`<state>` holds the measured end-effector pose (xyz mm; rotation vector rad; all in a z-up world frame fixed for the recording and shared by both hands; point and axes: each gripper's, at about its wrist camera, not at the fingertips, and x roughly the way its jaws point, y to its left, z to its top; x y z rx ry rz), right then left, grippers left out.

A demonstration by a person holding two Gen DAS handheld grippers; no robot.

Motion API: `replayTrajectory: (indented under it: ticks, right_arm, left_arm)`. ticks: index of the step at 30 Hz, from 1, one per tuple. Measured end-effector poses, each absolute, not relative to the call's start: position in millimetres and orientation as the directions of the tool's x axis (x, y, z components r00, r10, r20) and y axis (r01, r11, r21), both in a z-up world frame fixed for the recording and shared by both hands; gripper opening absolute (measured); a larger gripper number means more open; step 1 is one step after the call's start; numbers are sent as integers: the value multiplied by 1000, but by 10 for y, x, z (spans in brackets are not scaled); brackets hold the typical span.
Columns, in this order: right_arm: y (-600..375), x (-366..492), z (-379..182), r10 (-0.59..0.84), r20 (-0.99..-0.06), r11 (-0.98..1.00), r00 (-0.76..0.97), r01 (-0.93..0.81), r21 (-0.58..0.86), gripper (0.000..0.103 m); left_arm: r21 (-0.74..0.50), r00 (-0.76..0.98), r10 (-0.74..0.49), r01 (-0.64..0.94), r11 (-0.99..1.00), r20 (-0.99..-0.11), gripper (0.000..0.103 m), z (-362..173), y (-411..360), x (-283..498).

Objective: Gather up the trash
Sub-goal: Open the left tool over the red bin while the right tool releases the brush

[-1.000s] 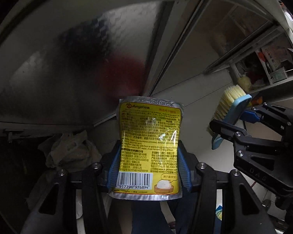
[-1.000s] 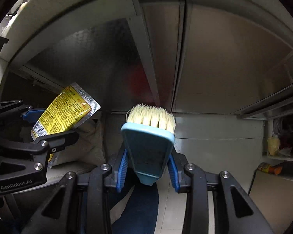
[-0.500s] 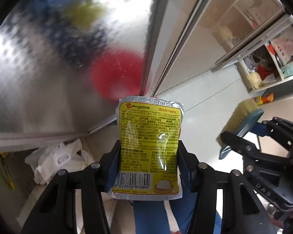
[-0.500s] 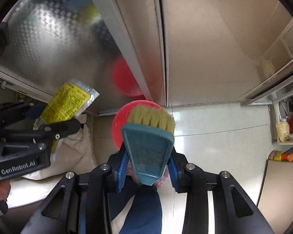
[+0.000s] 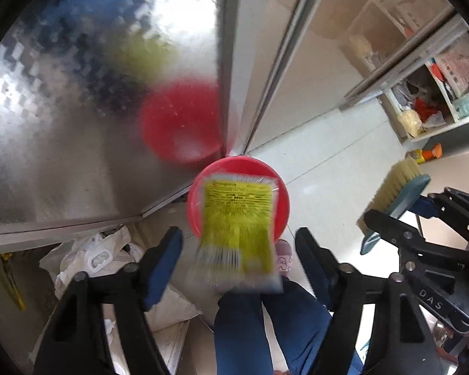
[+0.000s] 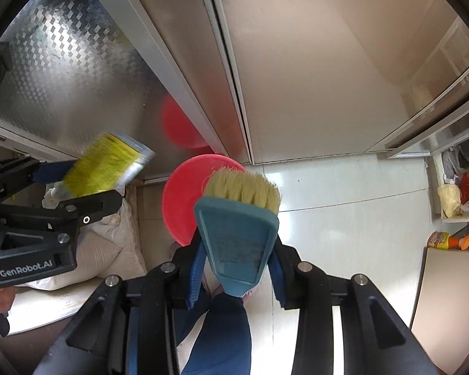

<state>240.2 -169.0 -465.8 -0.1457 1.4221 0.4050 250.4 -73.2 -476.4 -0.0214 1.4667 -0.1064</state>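
Note:
A yellow foil packet [image 5: 237, 228], motion-blurred, is loose between the spread fingers of my left gripper [image 5: 239, 250], over a red round bin [image 5: 283, 200] on the floor below. It also shows in the right wrist view [image 6: 104, 165], beside the left gripper's fingers [image 6: 87, 206]. My right gripper [image 6: 236, 262] is shut on a blue hand brush [image 6: 237, 234] with pale bristles, held above the red bin [image 6: 179, 206]. The brush also shows at the right of the left wrist view [image 5: 394, 193].
Steel cabinet doors [image 6: 297, 62] stand behind the bin and reflect it. White sacks and bags [image 5: 90, 256] lie on the floor at the left. Shelves with clutter [image 5: 422, 115] are at the right. The person's blue-trousered legs [image 5: 250, 328] are below.
My left gripper has opened and let go of the yellow packet, which is dropping toward the red bin. Both grippers tilted further down, so the bin came into view.

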Motion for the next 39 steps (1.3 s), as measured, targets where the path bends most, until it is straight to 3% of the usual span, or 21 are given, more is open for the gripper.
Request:
replayTrajectory:
  ticks: [11,25,28,33,39]
  right_arm:
    - [-1655,2404,-4642,198,-975,918,97,-367,150,35]
    - [-1427,2514,-4635,232,-971,862,61,-475,176,35]
    - [-1356,2539,-4645,234,-971,847,54,-502,176,35]
    - [-1245,2557,-4702,238,-971,820,38,-543,180,35]
    - [-1140,2540,-4773,236,-972,784,15,-593,182,34]
  left_arm:
    - [-122,130,-123,14,992,-984,74,-4675,-588,2494]
    - [-98,114,-91,-55,994,-989,87,-4651,-361,2348]
    - [-102,115,-92,-82,991,-989,95,-4648,-283,2302]
    - [-150,108,-133,-170,974,-985,95,-4677,-69,2217]
    - [-98,100,-81,-180,979,-992,95,-4686,-2,2153]
